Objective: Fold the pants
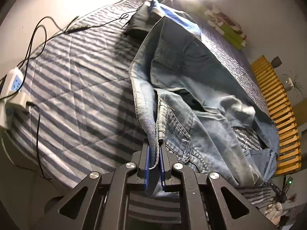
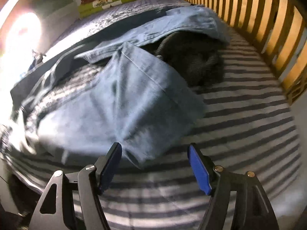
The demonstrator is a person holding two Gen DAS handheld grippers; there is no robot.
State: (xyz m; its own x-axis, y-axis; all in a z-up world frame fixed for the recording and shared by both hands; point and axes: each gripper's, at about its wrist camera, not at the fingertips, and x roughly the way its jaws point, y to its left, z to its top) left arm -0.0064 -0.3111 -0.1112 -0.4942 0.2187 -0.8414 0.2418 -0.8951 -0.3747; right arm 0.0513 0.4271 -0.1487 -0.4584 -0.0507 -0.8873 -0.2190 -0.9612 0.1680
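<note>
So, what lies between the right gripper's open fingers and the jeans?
Only bare striped bedspread, in the right wrist view; the right gripper is just short of the jeans.

Right gripper (image 2: 154, 154) with jaws apart above the striped bedcover (image 2: 239, 118), its blue pads (image 2: 199, 170) empty, a blurred fold of the light-blue pants (image 2: 122, 103) just ahead, and a yellow slatted rail (image 2: 249, 9) along the far edge.
</note>
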